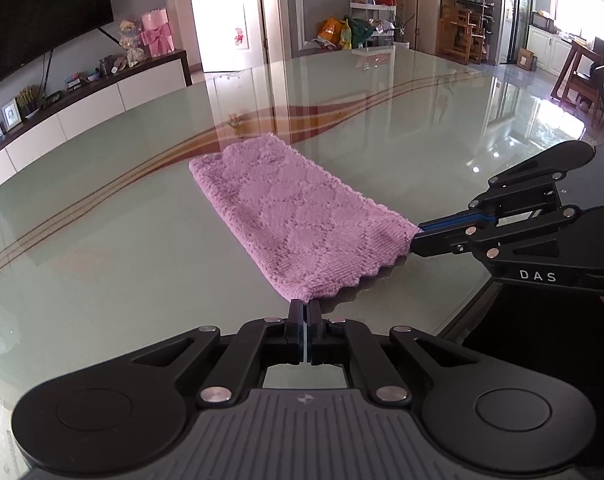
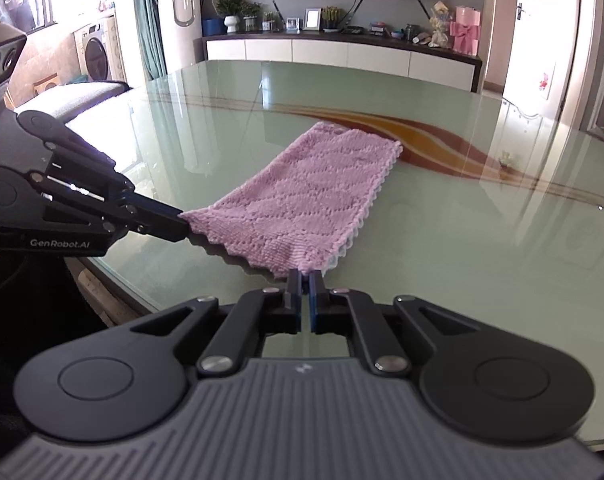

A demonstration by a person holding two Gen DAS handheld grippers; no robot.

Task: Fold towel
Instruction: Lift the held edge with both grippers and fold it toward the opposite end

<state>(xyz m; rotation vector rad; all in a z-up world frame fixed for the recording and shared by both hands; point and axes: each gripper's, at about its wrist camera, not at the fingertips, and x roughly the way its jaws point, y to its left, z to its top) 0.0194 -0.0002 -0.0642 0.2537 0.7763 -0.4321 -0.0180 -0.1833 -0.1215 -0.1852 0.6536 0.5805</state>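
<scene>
Towel: long lilac knitted towel [image 1: 286, 216] flat on the glass surface [image 1: 102, 240], already a narrow strip | Jaws: left gripper [image 1: 304, 305] and right gripper [image 2: 305, 276] pinched shut on its near corners | Left: fold toward far end
</scene>
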